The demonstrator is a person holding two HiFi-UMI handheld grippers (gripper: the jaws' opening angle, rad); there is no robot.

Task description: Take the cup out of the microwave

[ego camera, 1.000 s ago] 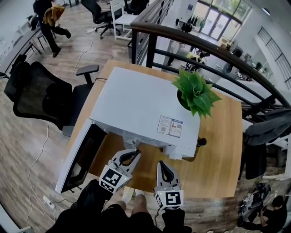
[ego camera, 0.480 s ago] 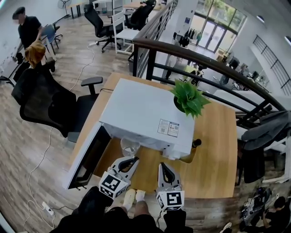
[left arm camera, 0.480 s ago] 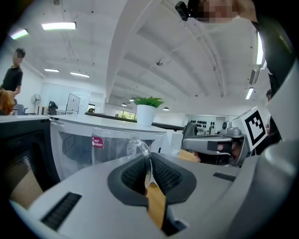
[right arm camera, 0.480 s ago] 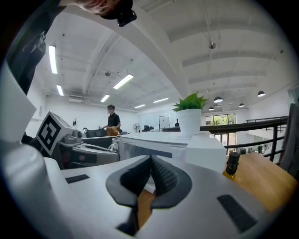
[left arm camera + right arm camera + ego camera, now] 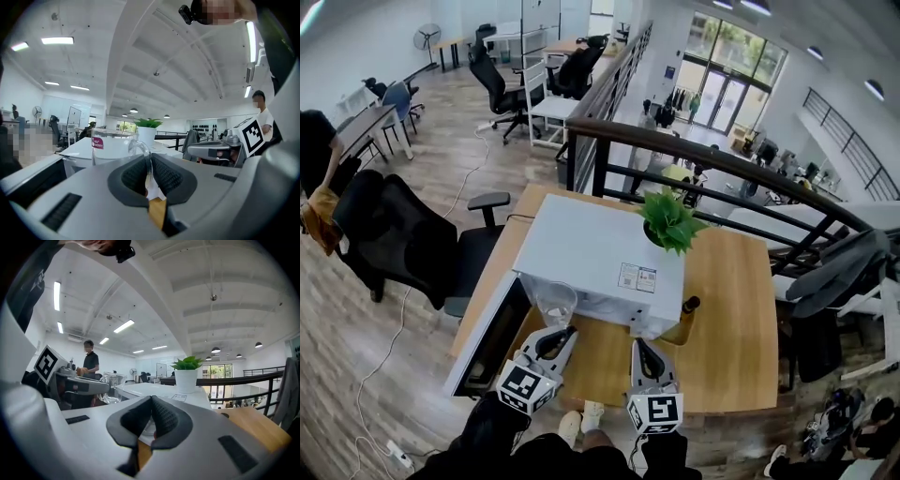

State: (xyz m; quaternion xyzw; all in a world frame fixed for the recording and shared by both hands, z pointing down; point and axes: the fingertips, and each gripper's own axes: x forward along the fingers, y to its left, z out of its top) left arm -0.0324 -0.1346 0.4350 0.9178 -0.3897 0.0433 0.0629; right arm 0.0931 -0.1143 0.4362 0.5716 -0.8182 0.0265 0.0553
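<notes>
While the left gripper's (image 5: 557, 335) fingers clamp its handle, the cup (image 5: 555, 302) hangs outside the microwave (image 5: 591, 251), before the open door (image 5: 486, 339). Removal looks nearly done. Next comes a level set-down on the surface (image 5: 729, 328). The right gripper's (image 5: 639, 350) fingers sit together, empty.

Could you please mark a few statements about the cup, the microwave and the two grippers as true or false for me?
1. The left gripper grips the glass cup by its handle. True.
2. The glass cup sits inside the microwave. False: it is outside, in front of the microwave, held by the left gripper.
3. The microwave door is closed. False: it stands open.
4. A potted plant stands on top of the microwave. True.
5. The right gripper holds the potted plant. False: its jaws are together with nothing between them.
</notes>
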